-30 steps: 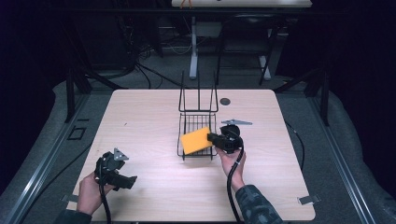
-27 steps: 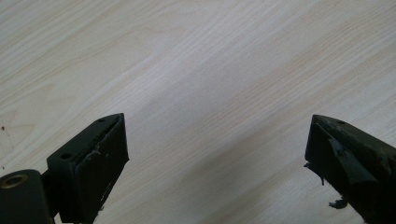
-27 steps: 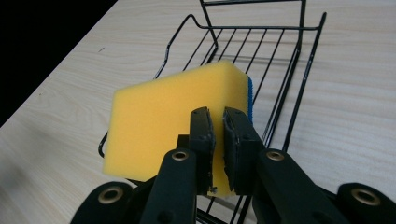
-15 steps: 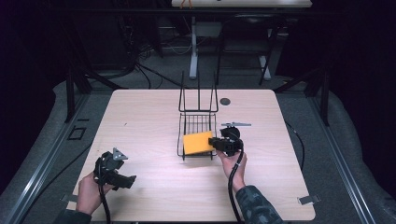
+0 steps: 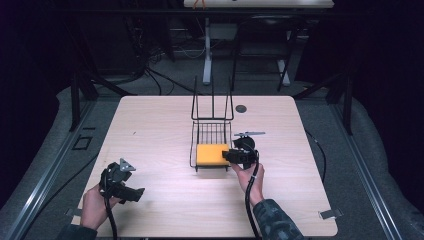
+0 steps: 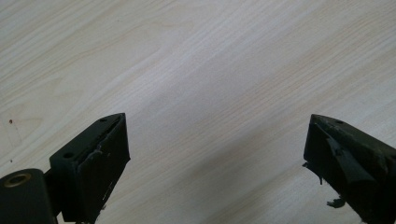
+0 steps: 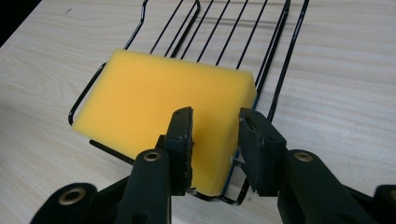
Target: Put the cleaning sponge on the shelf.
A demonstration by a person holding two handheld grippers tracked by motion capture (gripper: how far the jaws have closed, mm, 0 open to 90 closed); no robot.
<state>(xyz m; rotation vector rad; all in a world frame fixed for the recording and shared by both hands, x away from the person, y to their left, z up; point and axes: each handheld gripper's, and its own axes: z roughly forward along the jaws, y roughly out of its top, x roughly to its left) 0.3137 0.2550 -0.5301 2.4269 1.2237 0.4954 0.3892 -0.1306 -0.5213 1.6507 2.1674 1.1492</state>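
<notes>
Sponge (image 7: 159, 102), yellow and block-shaped, lies in the front end of the black wire rack (image 7: 261, 51), its near edge resting over the rack's front rim. The right hand-held gripper (image 7: 215, 140) sits at that near edge with its jaws straddling the sponge's corner; they have just been opening, and a gap shows on the right side, so the pads no longer seem to press the foam. In the high view the sponge (image 5: 212, 155) fills the rack's (image 5: 212, 132) front half, with the right hand-held gripper (image 5: 235, 156) just to its right. The left hand-held gripper (image 5: 122, 182), well to the left of the rack, hangs spread over bare table (image 6: 210, 70).

The likely risk: a pad snagging the soft foam as the gripper backs away, dragging the sponge over the rim, or nudging the light rack.
</notes>
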